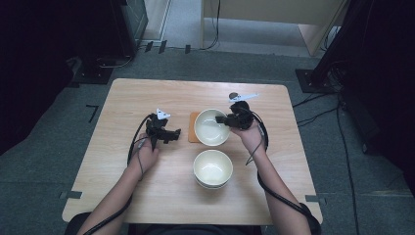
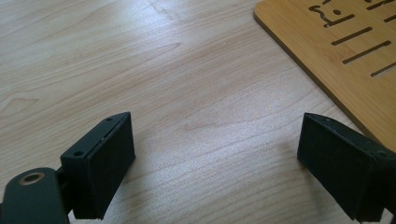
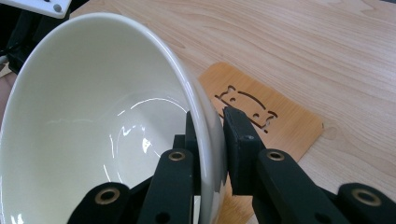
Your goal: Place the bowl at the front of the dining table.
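pale wood-grain tabletop carries all items under inspection. right gripper, seen in its own view, has its two black jaws closed on the wall of a glossy cream ceramic bowl: one jaw sits inside the bowl against the inner surface, the other presses the outer surface, with the rim running between them. the bowl is tilted in that view, its opening turned toward the left of the frame. in the high view the same gripper meets the right edge of this bowl, which lies over a thin orange-brown bamboo mat with slotted cut-outs; whether the bowl's base touches the mat cannot be told. the mat's cut-out pattern shows behind the bowl in the right gripper view. left gripper has its jaws spread wide, holding nothing, with bare tabletop between the pads; the right-hand pad lies just beside the edge of the mat, contact not determinable. in the high view this gripper rests just left of the mat, held by the person's left hand, jaws pointing toward the mat. a stack of matching cream bowls stands on the table nearer the person, just below the held bowl and apart from both grippers; the number in the stack cannot be told. the person's right hand holds the right gripper from the right side.
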Tool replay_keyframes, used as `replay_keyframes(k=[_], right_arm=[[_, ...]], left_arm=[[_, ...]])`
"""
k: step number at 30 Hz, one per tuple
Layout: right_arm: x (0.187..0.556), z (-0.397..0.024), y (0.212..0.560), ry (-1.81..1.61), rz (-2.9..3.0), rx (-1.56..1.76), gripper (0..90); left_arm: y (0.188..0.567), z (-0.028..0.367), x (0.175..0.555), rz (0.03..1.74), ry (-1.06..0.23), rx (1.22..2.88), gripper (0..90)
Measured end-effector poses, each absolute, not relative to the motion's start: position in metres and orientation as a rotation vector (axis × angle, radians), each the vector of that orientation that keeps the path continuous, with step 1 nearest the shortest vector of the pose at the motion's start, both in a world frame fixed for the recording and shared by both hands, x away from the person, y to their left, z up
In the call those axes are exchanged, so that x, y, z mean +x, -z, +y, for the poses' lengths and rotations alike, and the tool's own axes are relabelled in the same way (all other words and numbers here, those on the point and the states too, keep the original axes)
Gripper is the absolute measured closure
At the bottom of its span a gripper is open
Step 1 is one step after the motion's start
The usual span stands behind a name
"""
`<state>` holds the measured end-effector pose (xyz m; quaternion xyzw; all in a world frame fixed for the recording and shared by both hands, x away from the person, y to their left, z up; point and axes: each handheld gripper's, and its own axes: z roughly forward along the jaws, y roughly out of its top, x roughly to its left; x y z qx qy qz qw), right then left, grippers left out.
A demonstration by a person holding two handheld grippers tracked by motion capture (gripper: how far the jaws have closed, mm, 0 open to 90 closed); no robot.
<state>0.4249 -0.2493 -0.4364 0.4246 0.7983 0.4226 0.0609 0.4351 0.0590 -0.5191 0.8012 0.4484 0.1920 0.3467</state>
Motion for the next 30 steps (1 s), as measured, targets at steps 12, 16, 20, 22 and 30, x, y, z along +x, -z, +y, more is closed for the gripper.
replay_keyframes(k=[12,16,20,22,30], right_arm=[[0.431,-0.247,0.447,-1.266,2.423,1.306,81.2],[0.433,-0.246,0.449,-1.257,2.428,1.311,81.2],[0.435,-0.247,0.450,-1.256,2.421,1.321,81.3],[0.436,-0.248,0.452,-1.258,2.420,1.332,81.2],[0.441,-0.251,0.457,-1.254,2.416,1.352,81.2]], left_arm=[[0.519,0.059,0.435,1.160,-0.500,2.086,10.7],[0.519,0.059,0.435,1.160,-0.500,2.086,10.7],[0.519,0.059,0.435,1.160,-0.500,2.086,10.7],[0.519,0.059,0.435,1.160,-0.500,2.086,10.7],[0.519,0.059,0.435,1.162,-0.499,2.083,10.7]])
